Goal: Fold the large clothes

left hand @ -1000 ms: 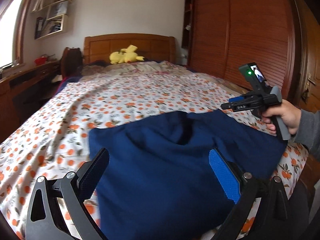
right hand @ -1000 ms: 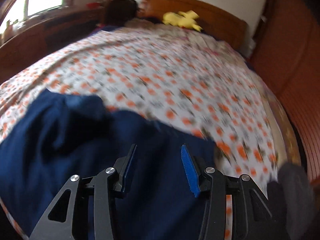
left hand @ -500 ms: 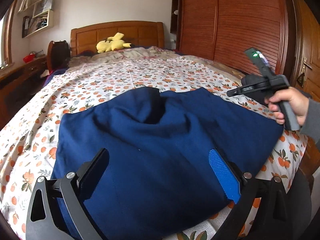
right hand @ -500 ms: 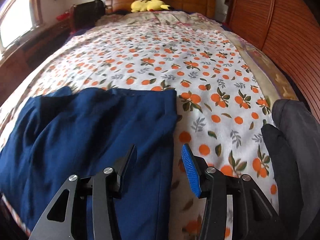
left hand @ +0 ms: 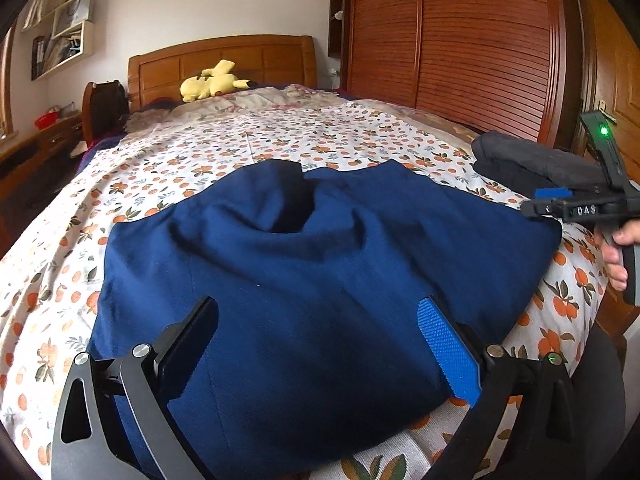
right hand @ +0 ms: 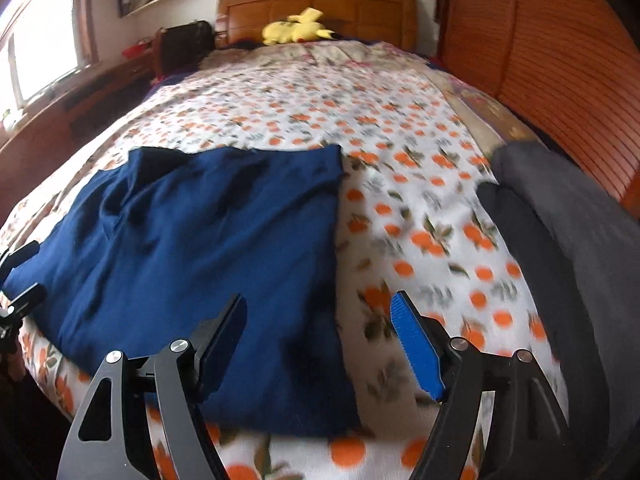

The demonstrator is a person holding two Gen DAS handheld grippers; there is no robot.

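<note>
A large navy blue garment [left hand: 320, 280] lies spread and rumpled at the foot of the bed, with a raised fold near its far middle. It also shows in the right wrist view [right hand: 192, 256]. My left gripper [left hand: 320, 344] is open and empty, hovering over the garment's near part. My right gripper [right hand: 320, 336] is open and empty above the garment's right edge. The right gripper also shows at the right of the left wrist view [left hand: 560, 204], near the garment's far right corner.
The bed [left hand: 280, 136] has an orange-print sheet. A dark grey folded garment [right hand: 568, 240] lies at the bed's right edge. A yellow plush toy [left hand: 212, 84] sits by the wooden headboard. A wooden wardrobe [left hand: 460, 40] stands on the right, a desk [right hand: 80, 96] on the left.
The blue garment has dropped and settled flat on the bed. Both grippers have drawn back and lifted. The right gripper's jaws have opened wider.
</note>
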